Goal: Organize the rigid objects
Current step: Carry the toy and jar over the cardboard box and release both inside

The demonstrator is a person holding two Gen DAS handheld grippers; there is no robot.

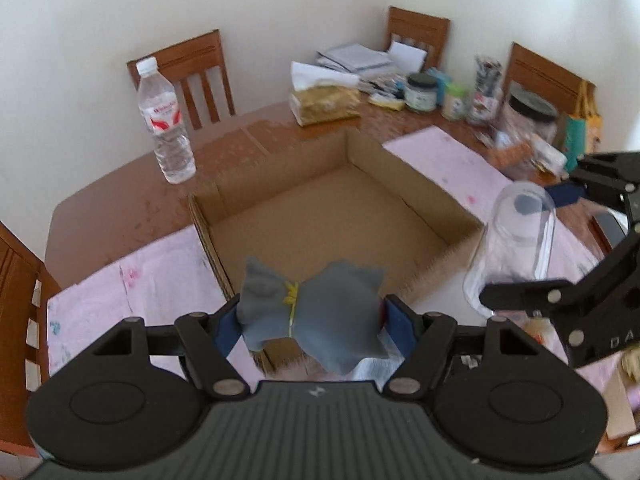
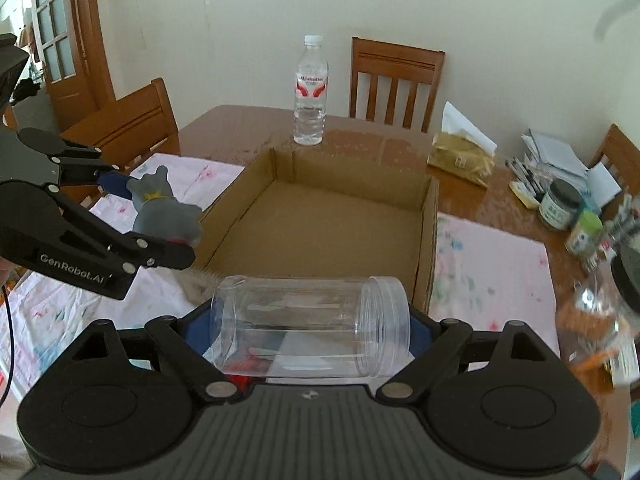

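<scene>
Wooden table (image 1: 120, 200), pink cloth (image 1: 120, 292) — left hand-held gripper (image 1: 312, 322) clamps grey toy (image 1: 312, 312), right (image 2: 312, 330) clear jar (image 2: 312, 324)

**Surfaces and materials**

The box (image 2: 328, 224) is matt brown corrugated cardboard. The jar (image 2: 310, 326) is clear, smooth, glossy plastic. The toy (image 1: 308, 316) looks matt grey, soft-finished. The bench (image 1: 120, 208) is glossy brown wood under pale pink printed cloth (image 1: 120, 292). Both grippers (image 1: 312, 326) (image 2: 310, 336) are matt black plastic with blue pads (image 1: 400, 322).
</scene>
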